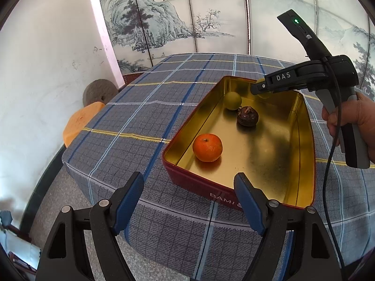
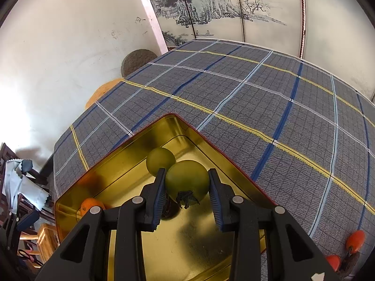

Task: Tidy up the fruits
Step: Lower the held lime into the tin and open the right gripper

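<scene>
A red tin with a gold inside (image 1: pixel 302 145) stands on the plaid tablecloth. In it lie an orange (image 1: pixel 207 147), a dark brown fruit (image 1: pixel 247 116) and a green fruit (image 1: pixel 233 101). My right gripper (image 2: pixel 187 185) is shut on a second green fruit (image 2: pixel 187 180) with a dark stem and holds it over the tin's far corner (image 2: pixel 171 117); the first green fruit (image 2: pixel 160 160) sits just beyond it. In the left wrist view the right gripper (image 1: pixel 260 88) hovers above the tin. My left gripper (image 1: pixel 188 192) is open and empty at the tin's near edge.
Red-orange fruits (image 2: pixel 355 241) lie on the cloth at the right. An orange stool (image 1: pixel 79 121) and a round stone (image 1: pixel 99 92) stand left of the table by the white wall. A painted screen (image 1: pixel 187 18) is behind the table.
</scene>
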`<state>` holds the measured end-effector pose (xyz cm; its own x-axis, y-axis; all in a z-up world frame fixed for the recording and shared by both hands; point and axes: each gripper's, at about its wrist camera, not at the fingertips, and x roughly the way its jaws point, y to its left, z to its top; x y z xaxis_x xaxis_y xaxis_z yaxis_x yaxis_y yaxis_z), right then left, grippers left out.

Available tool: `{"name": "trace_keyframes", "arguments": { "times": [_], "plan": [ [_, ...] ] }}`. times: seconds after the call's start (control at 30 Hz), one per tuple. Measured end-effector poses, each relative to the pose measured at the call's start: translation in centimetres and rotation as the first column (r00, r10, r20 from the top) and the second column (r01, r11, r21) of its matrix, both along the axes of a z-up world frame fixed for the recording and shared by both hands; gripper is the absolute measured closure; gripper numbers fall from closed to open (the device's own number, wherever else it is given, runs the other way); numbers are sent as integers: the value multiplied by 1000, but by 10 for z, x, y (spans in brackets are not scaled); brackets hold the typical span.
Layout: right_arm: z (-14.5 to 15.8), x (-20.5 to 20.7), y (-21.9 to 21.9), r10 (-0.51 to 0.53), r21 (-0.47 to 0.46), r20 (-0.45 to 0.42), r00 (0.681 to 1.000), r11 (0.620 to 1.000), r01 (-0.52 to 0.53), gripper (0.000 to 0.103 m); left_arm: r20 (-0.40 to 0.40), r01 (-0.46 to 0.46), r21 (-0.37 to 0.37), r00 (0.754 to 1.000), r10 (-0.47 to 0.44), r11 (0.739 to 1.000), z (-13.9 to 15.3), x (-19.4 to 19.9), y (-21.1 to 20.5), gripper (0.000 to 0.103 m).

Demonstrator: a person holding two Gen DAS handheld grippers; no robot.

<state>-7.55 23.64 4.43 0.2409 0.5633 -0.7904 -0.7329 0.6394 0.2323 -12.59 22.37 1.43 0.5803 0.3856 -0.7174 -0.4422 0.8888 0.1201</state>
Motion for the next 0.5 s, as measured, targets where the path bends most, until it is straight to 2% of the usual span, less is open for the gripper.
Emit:
{"name": "trace_keyframes", "arguments": {
  "times": [0.23, 0.43, 0.5],
  "plan": [
    [6, 1, 1, -14, 31, 12, 1000, 999, 14, 68, -2, 4, 9, 1000, -4, 1000, -1, -1, -3, 23],
    [23, -3, -12, -32, 130, 25, 999, 991, 28, 66, 3, 0, 11, 1000, 0, 1000, 3, -1, -5, 23],
    [32, -6, -17, -30, 165, 32, 999, 986, 25, 61, 2, 1, 15, 1000, -1, 1000, 5, -1, -7, 23]
  ]
}}
